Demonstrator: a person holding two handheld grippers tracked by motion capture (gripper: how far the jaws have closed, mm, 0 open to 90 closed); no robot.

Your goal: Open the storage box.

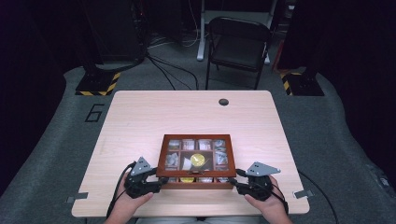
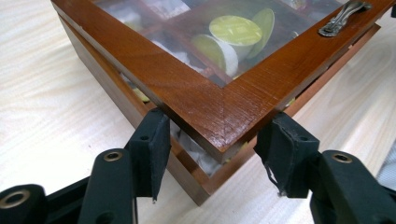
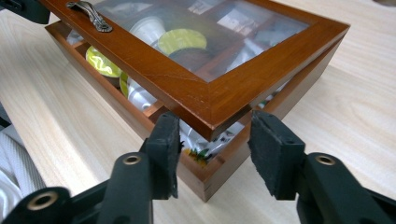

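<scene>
While both claws pinch the near lid corners, left claw (image 2: 215, 154) & right claw (image 3: 212, 149) hold the wooden box (image 1: 196, 161) lid: stiff, glass-paned, fragile; lift evenly.

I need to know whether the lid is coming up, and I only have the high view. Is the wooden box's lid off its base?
Observer: Yes. In the left gripper view the lid stands clear of the base, with a gap along both near edges.
Operator: Does the left tool actually have hold of it?
Observer: The left tool is shut on the lid's near corner, with one pad against each of the two edges that meet there.
</scene>
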